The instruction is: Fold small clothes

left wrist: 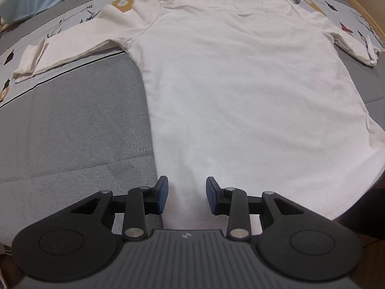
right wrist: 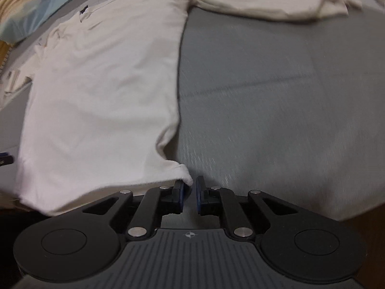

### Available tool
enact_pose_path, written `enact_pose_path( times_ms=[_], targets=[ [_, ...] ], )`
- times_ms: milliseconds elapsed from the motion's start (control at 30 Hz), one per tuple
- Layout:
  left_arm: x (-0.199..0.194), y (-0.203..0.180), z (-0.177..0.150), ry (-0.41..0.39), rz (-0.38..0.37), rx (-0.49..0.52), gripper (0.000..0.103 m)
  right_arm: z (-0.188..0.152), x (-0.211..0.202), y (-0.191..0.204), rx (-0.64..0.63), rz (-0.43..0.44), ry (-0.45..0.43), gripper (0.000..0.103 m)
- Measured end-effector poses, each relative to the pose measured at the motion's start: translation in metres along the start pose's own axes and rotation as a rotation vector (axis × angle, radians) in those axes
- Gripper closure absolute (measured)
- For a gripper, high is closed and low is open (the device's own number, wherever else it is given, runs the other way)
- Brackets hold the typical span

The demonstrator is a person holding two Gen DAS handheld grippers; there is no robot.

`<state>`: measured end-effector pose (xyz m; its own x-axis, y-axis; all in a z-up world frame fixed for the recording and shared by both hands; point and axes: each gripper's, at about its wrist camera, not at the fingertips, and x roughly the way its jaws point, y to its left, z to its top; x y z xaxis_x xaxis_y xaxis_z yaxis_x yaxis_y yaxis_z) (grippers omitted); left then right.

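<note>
1. Pointing steeply down: left tongs [left wrist: 187, 195], released, astride the hem at lower centre.
2. Right tongs [right wrist: 190, 196]: nearly closed; grip on hem corner uncertain.
3. White long-sleeved shirt [left wrist: 240, 91]: flat on grey bed [left wrist: 72, 125], sleeves spread.

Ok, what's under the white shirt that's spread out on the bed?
The white shirt lies flat on a grey bedspread, which shows around its body. Its sleeves and collar rest on a printed sheet with lamp drawings. Whatever lies directly beneath the fabric is covered.
</note>
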<state>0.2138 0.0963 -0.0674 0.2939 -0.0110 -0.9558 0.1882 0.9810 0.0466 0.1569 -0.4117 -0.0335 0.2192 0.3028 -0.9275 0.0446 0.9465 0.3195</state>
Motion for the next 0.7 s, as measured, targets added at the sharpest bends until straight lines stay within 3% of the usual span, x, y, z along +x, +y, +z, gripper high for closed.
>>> enact_pose_path(
  times_ms=[167, 433, 600, 700],
  targets=[
    [0.000, 0.001, -0.003, 0.002, -0.001, -0.006, 0.063, -0.004, -0.015, -0.008, 0.041, 0.084, -0.057, 0.074],
    [0.004, 0.017, -0.006, 0.021, 0.009, -0.054, 0.063, 0.018, -0.027, 0.003, 0.119, 0.194, -0.165, 0.070],
    [0.007, 0.024, -0.009, 0.033, 0.020, -0.062, 0.063, 0.034, -0.039, -0.008, 0.229, 0.158, -0.315, 0.070],
    [0.010, 0.028, -0.010, 0.044, 0.022, -0.066, 0.063, 0.036, -0.037, -0.011, 0.249, 0.137, -0.325, 0.070]
  ],
)
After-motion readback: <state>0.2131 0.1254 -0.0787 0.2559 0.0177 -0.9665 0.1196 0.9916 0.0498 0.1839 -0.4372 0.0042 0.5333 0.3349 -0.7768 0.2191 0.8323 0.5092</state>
